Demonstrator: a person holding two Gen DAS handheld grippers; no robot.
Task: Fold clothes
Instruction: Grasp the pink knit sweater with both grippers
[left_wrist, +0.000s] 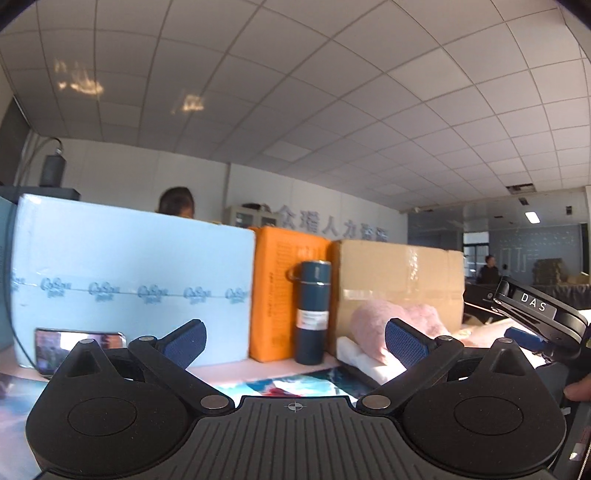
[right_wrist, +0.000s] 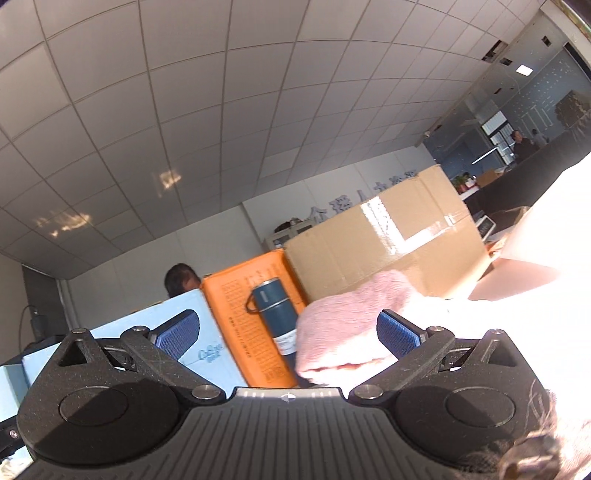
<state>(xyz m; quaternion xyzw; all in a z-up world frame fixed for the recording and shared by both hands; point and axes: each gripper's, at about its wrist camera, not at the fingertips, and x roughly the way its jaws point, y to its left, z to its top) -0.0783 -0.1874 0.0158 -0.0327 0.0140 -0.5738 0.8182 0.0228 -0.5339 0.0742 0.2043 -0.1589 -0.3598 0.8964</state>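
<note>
A fluffy pink garment (left_wrist: 380, 325) lies rolled on a white folded cloth (left_wrist: 365, 356) in front of the cardboard box. My left gripper (left_wrist: 295, 339) is open and empty, held level above the table, with the pink garment just beyond its right finger. My right gripper (right_wrist: 288, 334) is open, tilted, and close to the pink garment (right_wrist: 351, 325), which fills the right half of the gap between its fingers without being pinched. The right gripper body also shows at the right edge of the left wrist view (left_wrist: 532, 314).
A light blue box (left_wrist: 129, 280), an orange box (left_wrist: 284, 288), a dark blue flask (left_wrist: 312, 314) and a cardboard box (left_wrist: 402, 280) stand in a row at the back. A phone (left_wrist: 79, 345) leans at the left. A printed mat (left_wrist: 291, 386) covers the table.
</note>
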